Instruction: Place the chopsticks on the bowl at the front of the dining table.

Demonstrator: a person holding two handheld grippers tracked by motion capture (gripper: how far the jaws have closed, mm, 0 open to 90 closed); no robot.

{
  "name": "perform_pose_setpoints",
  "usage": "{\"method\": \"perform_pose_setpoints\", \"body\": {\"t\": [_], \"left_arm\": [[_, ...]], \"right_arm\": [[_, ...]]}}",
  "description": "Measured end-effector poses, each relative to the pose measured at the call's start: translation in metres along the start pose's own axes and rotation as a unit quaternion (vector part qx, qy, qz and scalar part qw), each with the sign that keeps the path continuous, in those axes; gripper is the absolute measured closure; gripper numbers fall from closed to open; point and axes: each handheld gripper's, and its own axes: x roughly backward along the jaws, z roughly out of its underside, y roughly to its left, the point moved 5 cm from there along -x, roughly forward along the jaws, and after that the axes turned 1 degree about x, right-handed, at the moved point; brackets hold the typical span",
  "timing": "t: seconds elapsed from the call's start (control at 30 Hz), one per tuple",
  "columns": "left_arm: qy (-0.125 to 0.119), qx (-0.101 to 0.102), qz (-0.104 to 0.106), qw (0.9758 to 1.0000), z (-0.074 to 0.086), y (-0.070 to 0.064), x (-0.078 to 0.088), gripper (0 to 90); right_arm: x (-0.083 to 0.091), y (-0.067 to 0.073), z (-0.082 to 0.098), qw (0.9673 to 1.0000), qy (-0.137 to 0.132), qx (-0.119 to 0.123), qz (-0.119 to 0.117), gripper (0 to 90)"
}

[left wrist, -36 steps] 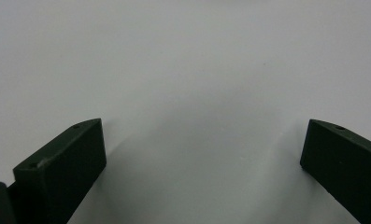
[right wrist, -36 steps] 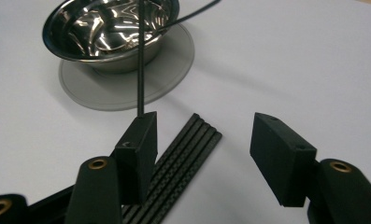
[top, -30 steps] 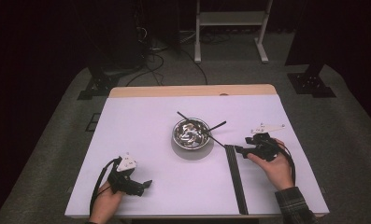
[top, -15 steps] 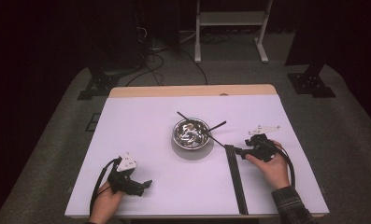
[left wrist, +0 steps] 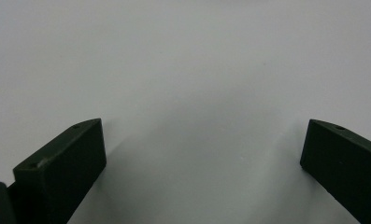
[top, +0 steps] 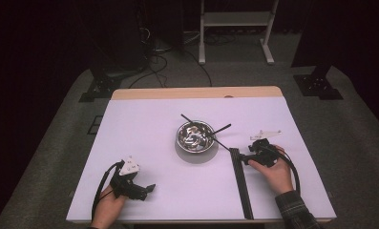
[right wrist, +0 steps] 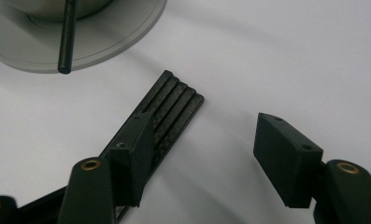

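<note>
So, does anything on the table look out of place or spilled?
Nothing is spilled or damaged. Two black sticks lean out over the rim of the metal bowl, crossing each other, which looks untidy. The flat black strip lies slightly askew to the table edge, with the right claw open above its end.

At lower left of the frame, the left gripper (top: 151,188) is showing black with a looping black cable and a pale triangular plate. The right gripper (right wrist: 206,154) is showing blocky black fingers (right wrist: 286,156), brass-coloured screws, and a plaid sleeve (top: 294,212) behind.
</note>
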Motion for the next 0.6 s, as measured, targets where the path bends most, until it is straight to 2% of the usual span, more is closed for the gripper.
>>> {"method": "perform_pose_setpoints", "body": {"t": [0.6], "left_arm": [[0.000, 0.000, 0.000, 1.0000, 0.0000, 0.0000, 0.0000, 0.0]], "right_arm": [[-0.0023, 0.0004, 0.0015, 1.0000, 0.006, 0.002, 0.000, 36.9]]}}
